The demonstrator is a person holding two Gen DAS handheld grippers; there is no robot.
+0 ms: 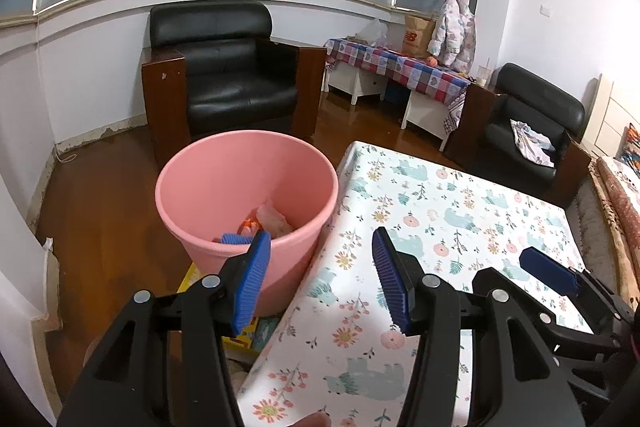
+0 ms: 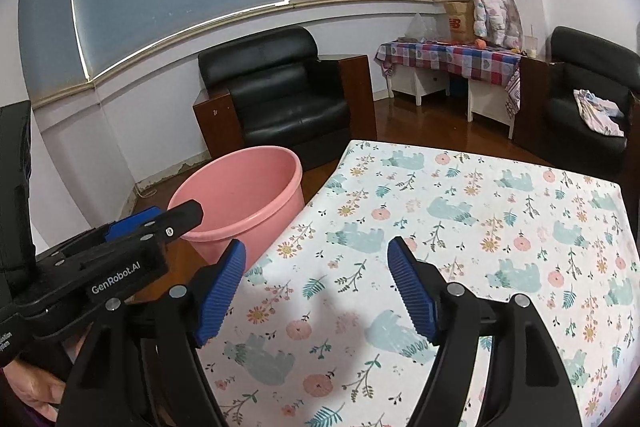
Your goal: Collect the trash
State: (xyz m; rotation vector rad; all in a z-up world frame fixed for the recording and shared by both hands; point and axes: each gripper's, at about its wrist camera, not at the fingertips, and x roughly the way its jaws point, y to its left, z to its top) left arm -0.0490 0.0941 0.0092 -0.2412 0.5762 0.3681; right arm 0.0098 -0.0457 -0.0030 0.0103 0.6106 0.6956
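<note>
A pink bucket [image 1: 240, 179] stands on the floor against the left edge of a table under a floral cloth [image 1: 440, 211]. At its bottom lie crumpled pinkish paper [image 1: 276, 219], an orange wrapper [image 1: 250, 225] and a blue ribbed piece [image 1: 234, 239]. My left gripper [image 1: 320, 247] is open and holds nothing, its left finger over the bucket's near rim and its right one over the cloth. My right gripper [image 2: 316, 251] is open and bare above the cloth [image 2: 440, 211], to the right of the bucket [image 2: 240, 187]. Each wrist view catches the other gripper: right gripper [image 1: 502, 265], left gripper [image 2: 176, 215].
A black armchair [image 1: 224, 75] stands behind the bucket, and a second one [image 1: 532, 123] sits beyond the table's far right. A low side table with a checked cloth [image 1: 400, 67] lines the back wall. A yellow box [image 1: 188, 279] lies under the bucket. Patterned bedding [image 1: 616, 195] borders the right.
</note>
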